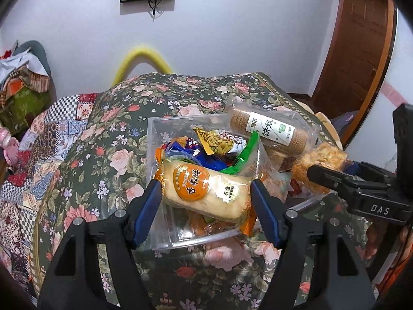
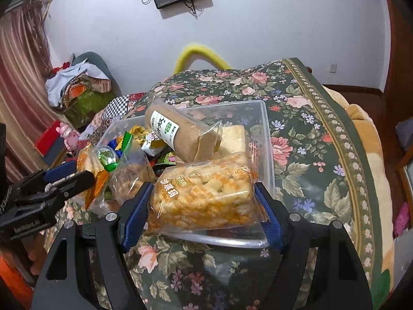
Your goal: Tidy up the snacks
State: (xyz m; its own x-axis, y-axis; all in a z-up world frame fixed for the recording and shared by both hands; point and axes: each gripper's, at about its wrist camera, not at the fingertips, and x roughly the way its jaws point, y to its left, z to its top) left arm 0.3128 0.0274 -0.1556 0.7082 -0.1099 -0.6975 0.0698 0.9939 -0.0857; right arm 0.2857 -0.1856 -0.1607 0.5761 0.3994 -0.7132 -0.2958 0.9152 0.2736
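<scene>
My left gripper [image 1: 206, 201] is closed on a rice cake packet [image 1: 206, 193] and holds it above the near part of the clear plastic box [image 1: 165, 129] full of snacks. My right gripper [image 2: 204, 206] grips a bag of puffed squares [image 2: 204, 199] over the same box, which stands on a flowered cloth [image 2: 309, 155].

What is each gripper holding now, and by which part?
The left gripper holds the rice cracker packet by its two short ends. The right gripper holds the puffed snack block by its two ends, above the clear box.
</scene>
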